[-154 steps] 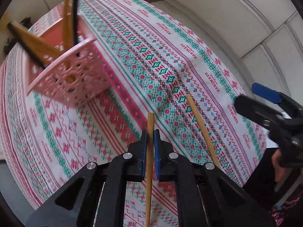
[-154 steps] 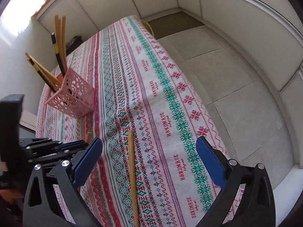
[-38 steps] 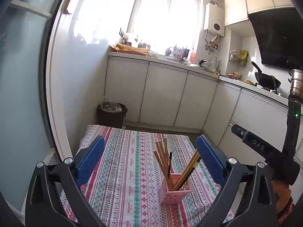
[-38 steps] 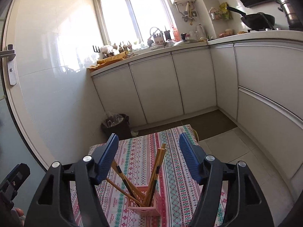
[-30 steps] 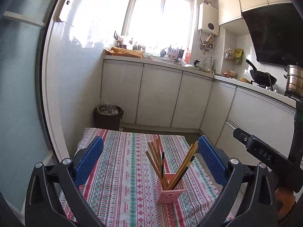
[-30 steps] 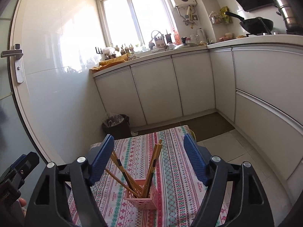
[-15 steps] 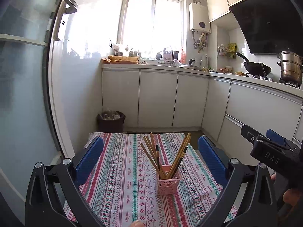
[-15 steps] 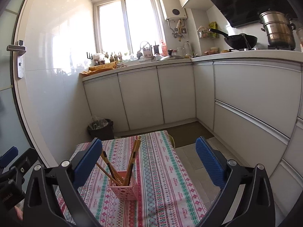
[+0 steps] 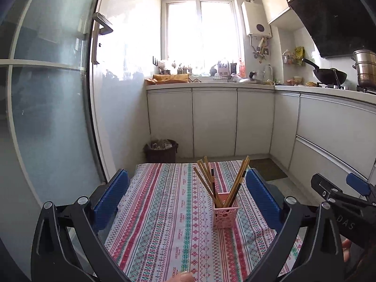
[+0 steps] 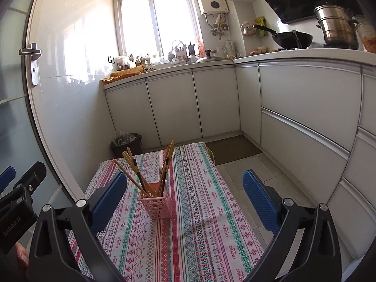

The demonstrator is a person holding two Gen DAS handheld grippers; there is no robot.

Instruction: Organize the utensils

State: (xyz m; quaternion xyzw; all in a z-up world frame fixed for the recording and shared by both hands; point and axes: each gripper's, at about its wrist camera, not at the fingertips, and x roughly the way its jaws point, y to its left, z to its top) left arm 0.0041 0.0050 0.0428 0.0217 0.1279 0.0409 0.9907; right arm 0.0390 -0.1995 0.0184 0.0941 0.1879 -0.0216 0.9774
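I have both tools pulled back from the small surface (image 9: 164,211) with its striped, patterned cloth, and both look forward over it toward the white kitchen cabinets (image 9: 213,122) and the bright window (image 9: 199,28).

My left hand-held gripper (image 9: 186,196) has its blue pads wide apart with nothing between them. Through it I see the pink basket (image 9: 225,213) standing upright on the cloth, ahead of the tool and a little right of the middle of the gap, nearer the right pad than the left. The chopsticks (image 9: 219,181) stand in the basket, fanned out in two bunches: one leaning left, one leaning right. At the right edge of this view the other tool shows, dark with a blue tip, with a bit of the person's hand (image 9: 347,249) under it.

My right hand-held gripper (image 10: 185,195) is spread wide too; its jaws have just been opening, and nothing sits between the pads. In this view the basket (image 10: 156,205) stands ahead of the tool and left of the middle of the gap, close to the left pad in the picture, though well apart from it on the cloth. The chopsticks (image 10: 152,169) rise from it, some wooden, some with dark ends. The left tool shows at the left edge.

No chopsticks lie loose on the visible cloth. A dark bin (image 10: 128,142) stands on the floor beyond the far end of the surface.
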